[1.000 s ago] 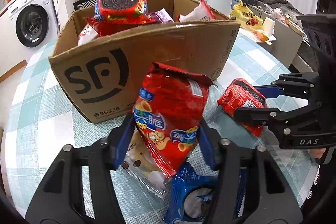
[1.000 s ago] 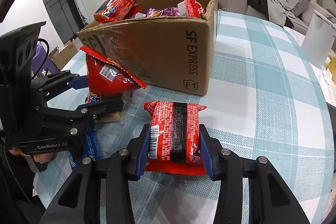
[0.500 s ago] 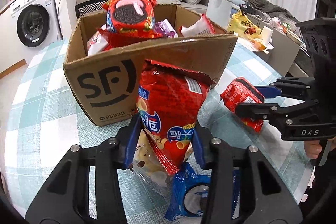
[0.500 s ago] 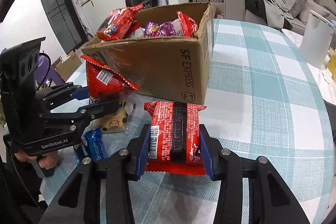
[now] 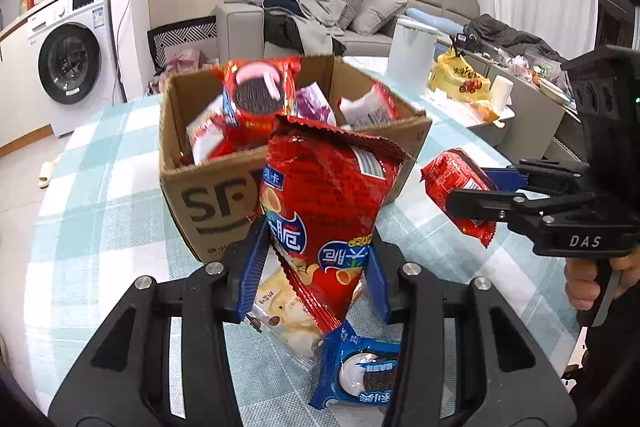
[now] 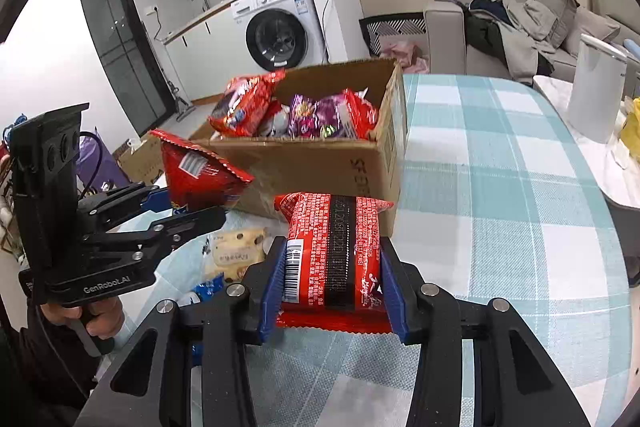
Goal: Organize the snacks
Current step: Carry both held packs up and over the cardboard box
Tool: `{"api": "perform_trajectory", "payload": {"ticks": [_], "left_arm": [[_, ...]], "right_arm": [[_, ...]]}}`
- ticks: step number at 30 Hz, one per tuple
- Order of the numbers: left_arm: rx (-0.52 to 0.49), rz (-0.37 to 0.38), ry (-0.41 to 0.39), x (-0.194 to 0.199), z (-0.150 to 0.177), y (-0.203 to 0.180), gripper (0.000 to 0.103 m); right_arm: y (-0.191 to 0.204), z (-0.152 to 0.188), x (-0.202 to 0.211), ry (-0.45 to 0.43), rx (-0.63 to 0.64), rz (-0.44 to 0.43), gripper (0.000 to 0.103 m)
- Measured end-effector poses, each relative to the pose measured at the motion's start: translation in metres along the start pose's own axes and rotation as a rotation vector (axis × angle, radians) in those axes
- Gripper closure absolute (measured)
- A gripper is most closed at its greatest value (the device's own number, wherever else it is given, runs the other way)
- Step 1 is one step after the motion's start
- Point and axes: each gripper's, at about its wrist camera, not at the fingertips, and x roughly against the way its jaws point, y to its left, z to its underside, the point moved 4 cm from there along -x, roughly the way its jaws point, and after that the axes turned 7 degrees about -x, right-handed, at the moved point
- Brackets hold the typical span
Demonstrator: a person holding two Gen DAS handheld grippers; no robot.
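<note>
My left gripper is shut on a tall red chip bag and holds it upright above the table, just in front of the open cardboard box. The box holds several snack packs, with a red cookie pack on top. My right gripper is shut on a flat red snack pack and holds it above the table near the box's front corner. The right gripper and its pack also show in the left wrist view.
On the checked tablecloth under the left gripper lie a clear cookie bag and a blue cookie pack. A white canister stands at the table's far right. A sofa and a washing machine stand behind.
Both grippers have risen with their packs. The box now looks lower in both views, and more of its inside shows.
</note>
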Motion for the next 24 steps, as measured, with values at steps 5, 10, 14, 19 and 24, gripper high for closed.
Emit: {"api": "perform_trajectory", "payload": {"ticks": [5,10,14,19,24], "left_arm": [[0.015,-0.007,-0.039,0.029,-0.009,0.006,0.061],[0.037,-0.019,-0.061,0.049,-0.019,0.015,0.061],[0.044,-0.028,-0.073,0.065,-0.024,0.022,0.061],[0.047,-0.039,-0.094,0.083,-0.034,0.03,0.061],[0.057,-0.057,-0.114,0.096,-0.045,0.043,0.061]], "right_arm": [[0.003,-0.004,0.012,-0.041,-0.013,-0.009,0.059],[0.005,-0.011,0.02,-0.072,-0.015,-0.016,0.059],[0.005,-0.016,0.024,-0.092,-0.019,-0.018,0.059],[0.007,-0.023,0.031,-0.118,-0.023,-0.029,0.059],[0.012,-0.034,0.036,-0.136,-0.017,-0.027,0.059]]}}
